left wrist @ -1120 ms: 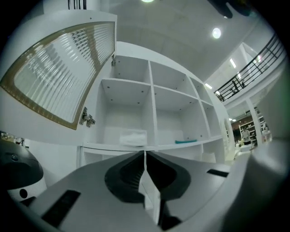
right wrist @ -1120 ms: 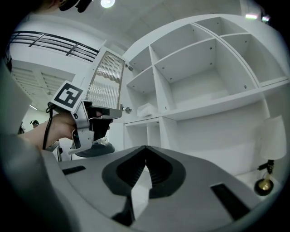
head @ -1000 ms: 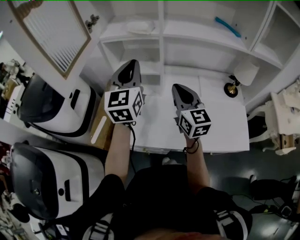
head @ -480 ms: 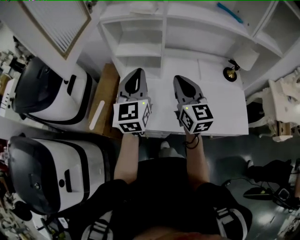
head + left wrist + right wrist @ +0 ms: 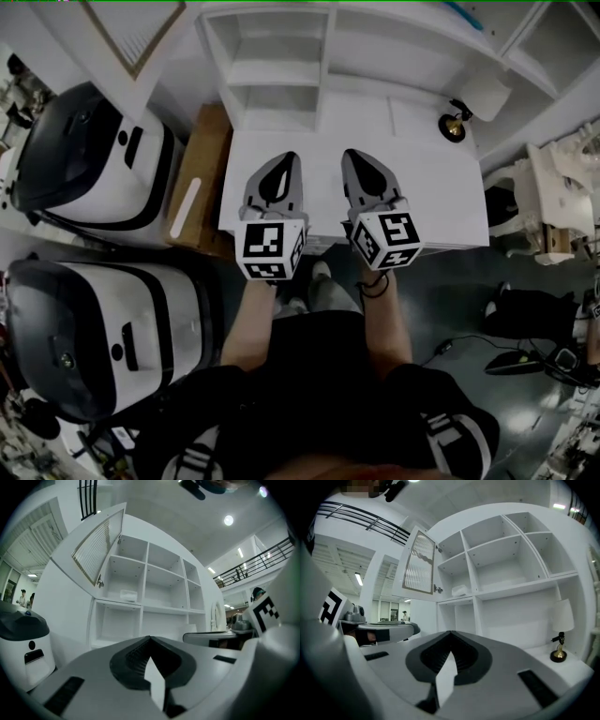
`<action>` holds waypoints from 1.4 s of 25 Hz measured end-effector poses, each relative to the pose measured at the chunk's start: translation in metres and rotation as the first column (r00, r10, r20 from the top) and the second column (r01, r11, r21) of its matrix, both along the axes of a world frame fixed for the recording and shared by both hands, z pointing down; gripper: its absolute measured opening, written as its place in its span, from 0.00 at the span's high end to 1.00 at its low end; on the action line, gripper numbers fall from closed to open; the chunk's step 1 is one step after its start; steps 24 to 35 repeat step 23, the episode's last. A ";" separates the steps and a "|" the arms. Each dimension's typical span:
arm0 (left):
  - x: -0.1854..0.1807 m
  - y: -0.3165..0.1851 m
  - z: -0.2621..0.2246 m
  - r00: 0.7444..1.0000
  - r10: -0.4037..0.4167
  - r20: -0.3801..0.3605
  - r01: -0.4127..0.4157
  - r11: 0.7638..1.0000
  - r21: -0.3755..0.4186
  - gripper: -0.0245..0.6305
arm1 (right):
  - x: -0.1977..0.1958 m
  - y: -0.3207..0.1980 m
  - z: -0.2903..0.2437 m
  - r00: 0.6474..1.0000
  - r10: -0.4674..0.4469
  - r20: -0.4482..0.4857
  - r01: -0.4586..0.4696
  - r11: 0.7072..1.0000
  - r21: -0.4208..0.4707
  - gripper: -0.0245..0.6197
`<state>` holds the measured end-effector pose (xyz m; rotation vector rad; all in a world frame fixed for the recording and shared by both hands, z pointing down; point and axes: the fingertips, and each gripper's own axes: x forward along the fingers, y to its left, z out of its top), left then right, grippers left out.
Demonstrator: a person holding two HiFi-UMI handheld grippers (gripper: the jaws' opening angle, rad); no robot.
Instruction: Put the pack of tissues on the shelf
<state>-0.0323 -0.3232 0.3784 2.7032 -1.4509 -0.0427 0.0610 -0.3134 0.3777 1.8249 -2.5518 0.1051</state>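
With fingers clenched empty on the left gripper [image 5: 150, 637] and right gripper [image 5: 451, 632] above the desk [image 5: 441, 202], the pack of tissues [image 5: 128, 595] lies on the shelf [image 5: 146, 585] at 11 o'clock, likely light, soft and crushable, best pinched gently across its middle.

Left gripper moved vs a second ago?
Yes. The left gripper has pulled back from the shelf unit toward the person: its marker cube now sits at the white desk's front edge, not over the desktop.
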 end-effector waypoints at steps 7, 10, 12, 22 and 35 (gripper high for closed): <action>-0.023 0.012 0.009 1.000 -0.025 0.003 0.025 1.000 -0.012 0.95 | -0.018 0.021 0.003 1.000 -0.011 -0.027 0.011 1.000 -0.004 0.93; -0.027 0.017 0.010 0.999 -0.031 -0.013 0.031 0.999 -0.010 0.95 | -0.021 0.026 0.002 0.999 -0.014 -0.040 0.014 1.000 -0.002 0.93; -0.025 0.021 0.009 0.999 -0.028 -0.014 0.028 1.000 -0.007 0.95 | -0.022 0.028 0.001 0.999 -0.015 -0.043 0.015 1.000 0.000 0.93; -0.041 0.043 0.015 0.999 -0.050 0.015 0.050 0.999 -0.016 0.95 | -0.049 0.042 0.004 0.998 -0.045 -0.033 0.045 0.999 0.007 0.93; -0.043 0.045 0.016 0.999 -0.050 0.014 0.050 0.999 -0.018 0.95 | -0.050 0.044 0.003 0.999 -0.037 -0.032 0.037 0.999 0.013 0.93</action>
